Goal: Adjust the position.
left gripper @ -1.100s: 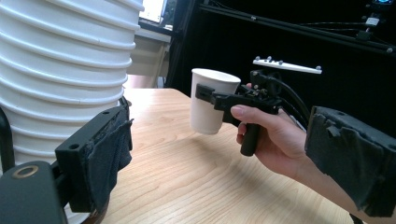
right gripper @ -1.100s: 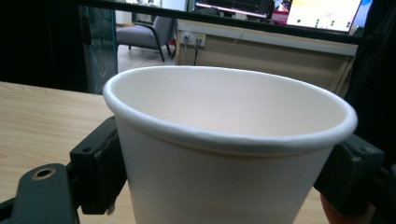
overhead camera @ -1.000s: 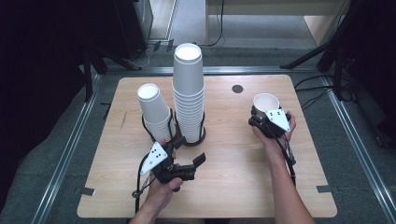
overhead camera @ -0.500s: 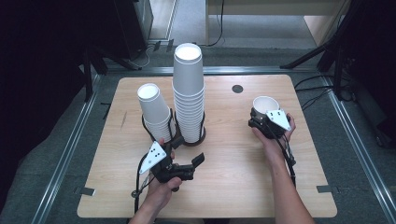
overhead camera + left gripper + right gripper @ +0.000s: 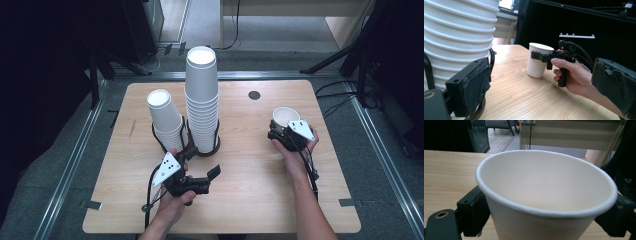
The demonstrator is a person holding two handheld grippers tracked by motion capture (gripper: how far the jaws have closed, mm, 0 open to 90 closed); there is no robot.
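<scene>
- Nearest the person, the left hand-held gripper (image 5: 202, 172) lies low over the front of the wooden worktop (image 5: 250, 210), turned on its side. Its jaws stand wide apart with nothing between them, having just been opening.
- In the left gripper view one padded jaw sits just beside the base of the tall stack; whether it touches the stack I cannot tell.
- Farther in on the right, the right hand-held gripper (image 5: 280, 131) has its jaws on either side of a single white paper cup (image 5: 286, 118).
- The right gripper view has the cup (image 5: 544, 195) upright and mouth up, with a black jaw close against each flank. These jaws have just been opening, and whether the pads press on the wall cannot be told.
- From the left gripper view the cup (image 5: 538, 62) stands on the worktop with its base on the wood, and the right hand (image 5: 571, 75) is wrapped round the gripper's handle behind it.
- Left of centre, beyond the left gripper, a tall stack of white cups (image 5: 201, 100) stands mouth down in a dark wire holder (image 5: 216, 142).
- Just beside it on the left, a shorter stack of cups (image 5: 166, 120) leans outward in a similar ring.
- Farther back, a small dark round hole (image 5: 254, 94) sits in the worktop near its far edge.
- Beyond the worktop are a grey floor (image 5: 200, 30) and dark stands.
</scene>
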